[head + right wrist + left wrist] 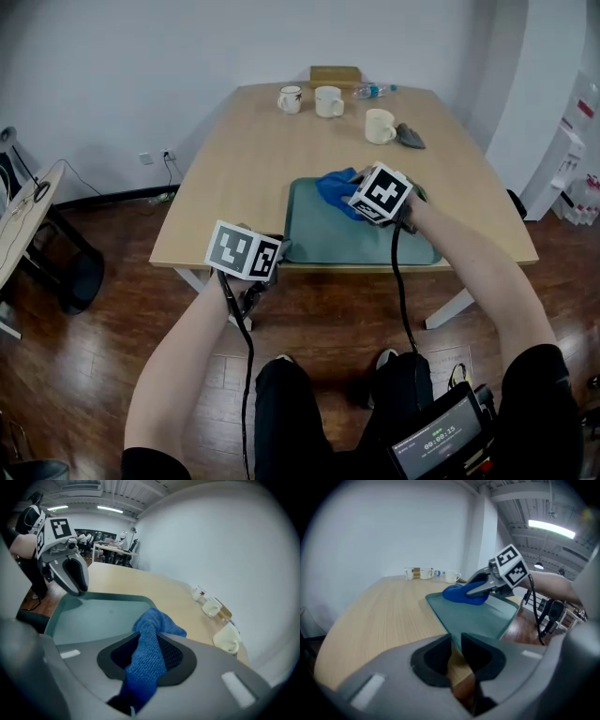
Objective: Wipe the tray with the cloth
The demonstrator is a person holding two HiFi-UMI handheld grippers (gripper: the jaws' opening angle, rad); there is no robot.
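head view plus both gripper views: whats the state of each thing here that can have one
tray, lying flat, near left corner pinched
cloth, bunched up, clamped, resting on the tray's far part
left gripper, jaws closed on the tray's corner
right gripper, jaws closed on the cloth
mugs, all three upright
bottle, lying on its side

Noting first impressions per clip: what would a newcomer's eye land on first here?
The blue cloth, clamped in the right tongs, rests on the far side of the green tray at the near edge of the table. Next, the left tongs, closed on the tray's near-left corner. Three white mugs stand at the table's far end.
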